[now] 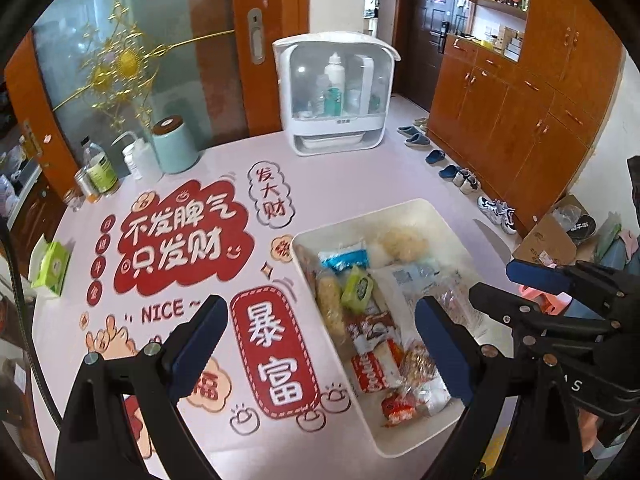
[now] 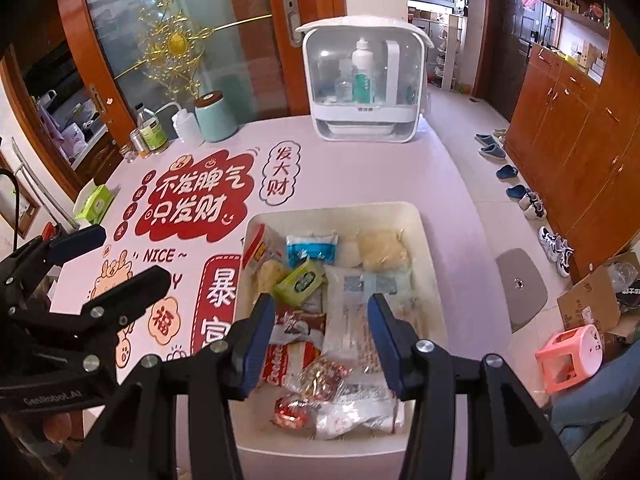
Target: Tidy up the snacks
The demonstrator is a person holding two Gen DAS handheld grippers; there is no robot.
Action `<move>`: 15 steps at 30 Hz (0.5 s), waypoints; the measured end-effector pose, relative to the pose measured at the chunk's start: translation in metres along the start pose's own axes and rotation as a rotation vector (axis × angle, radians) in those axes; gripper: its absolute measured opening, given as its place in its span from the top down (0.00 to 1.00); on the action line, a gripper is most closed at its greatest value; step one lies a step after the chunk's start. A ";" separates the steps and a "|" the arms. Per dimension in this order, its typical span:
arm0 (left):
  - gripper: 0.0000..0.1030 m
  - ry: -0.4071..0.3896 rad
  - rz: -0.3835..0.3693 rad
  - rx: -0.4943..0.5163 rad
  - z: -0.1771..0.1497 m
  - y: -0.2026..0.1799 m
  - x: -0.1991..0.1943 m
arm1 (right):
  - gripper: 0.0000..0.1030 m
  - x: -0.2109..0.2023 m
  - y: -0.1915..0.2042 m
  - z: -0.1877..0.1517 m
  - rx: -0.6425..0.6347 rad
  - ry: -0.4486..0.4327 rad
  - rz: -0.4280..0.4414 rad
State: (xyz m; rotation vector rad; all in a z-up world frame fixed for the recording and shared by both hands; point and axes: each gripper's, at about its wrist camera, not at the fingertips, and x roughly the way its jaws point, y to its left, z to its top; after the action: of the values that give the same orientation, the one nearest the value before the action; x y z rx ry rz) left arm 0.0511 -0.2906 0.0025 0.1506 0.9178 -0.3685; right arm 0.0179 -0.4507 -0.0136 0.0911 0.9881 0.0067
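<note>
We record a pale pink tablecloth (image 1: pixel 360 172) printed with red and white Chinese characters and cartoon motifs. On it sits a cream plastic tray (image 2: pixel 432 236) holding packets: a lime green wrapper (image 2: pixel 301 282), a blue and white sachet (image 2: pixel 310 249), a red and white biscuit pack (image 2: pixel 286 364) and a clear bag with grey print (image 2: pixel 352 320). We note a mint green canister with a brown lid (image 1: pixel 175 146), a white translucent cabinet (image 1: pixel 334 92), and black grippers with navy blue pads (image 2: pixel 258 344).

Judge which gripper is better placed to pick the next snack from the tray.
Right. The right gripper hangs open over the snacks in the white tray; the left gripper straddles the tray's left wall, mostly over the tablecloth.
</note>
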 end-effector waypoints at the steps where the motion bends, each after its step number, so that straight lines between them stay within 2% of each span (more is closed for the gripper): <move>1: 0.09 0.002 0.004 -0.004 -0.004 0.002 -0.002 | 0.52 0.000 0.002 -0.003 0.001 0.003 0.004; 8: 0.09 0.020 0.041 -0.057 -0.044 0.025 -0.018 | 0.52 0.005 0.021 -0.031 0.010 0.032 0.075; 15: 0.09 0.029 0.098 -0.121 -0.079 0.050 -0.038 | 0.52 0.004 0.045 -0.055 0.005 0.039 0.099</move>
State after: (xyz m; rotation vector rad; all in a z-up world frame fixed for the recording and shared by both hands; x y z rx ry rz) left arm -0.0097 -0.2128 -0.0163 0.0893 0.9554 -0.2198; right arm -0.0245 -0.4020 -0.0436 0.1452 1.0214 0.0972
